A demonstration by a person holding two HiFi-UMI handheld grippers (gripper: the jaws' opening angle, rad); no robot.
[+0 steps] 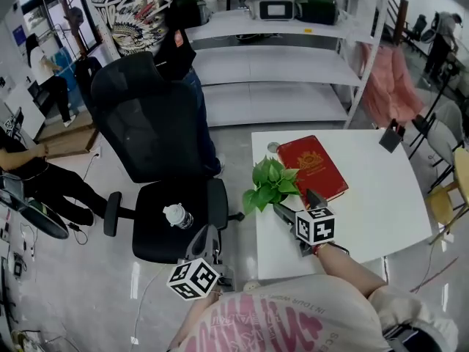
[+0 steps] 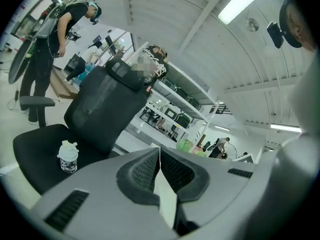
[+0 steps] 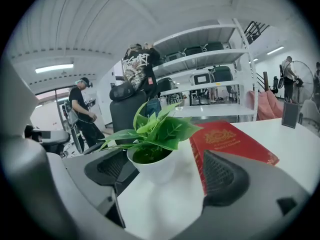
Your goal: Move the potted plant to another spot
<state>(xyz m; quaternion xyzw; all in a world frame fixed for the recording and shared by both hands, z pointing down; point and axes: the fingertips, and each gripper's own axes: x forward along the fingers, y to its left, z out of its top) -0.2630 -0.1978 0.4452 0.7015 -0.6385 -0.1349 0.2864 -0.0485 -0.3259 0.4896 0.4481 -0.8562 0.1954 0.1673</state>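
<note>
I'm looking at the white table (image 1: 381,204): the potted plant (image 1: 270,184) stands near its left edge, a red book (image 1: 313,166) lies just beside it, and a small dark stand (image 1: 390,138) sits at the far corner.

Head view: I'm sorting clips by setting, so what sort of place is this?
Probably an office or lab workroom: a black office chair, white storage shelves and a white table.

White counter (image 1: 381,189) on glossy pale floor (image 1: 88,292). Black office chair (image 1: 143,116) just left of it. White shelving (image 1: 271,64) behind both. Strip lights (image 2: 241,3) on ribbed ceiling.
</note>
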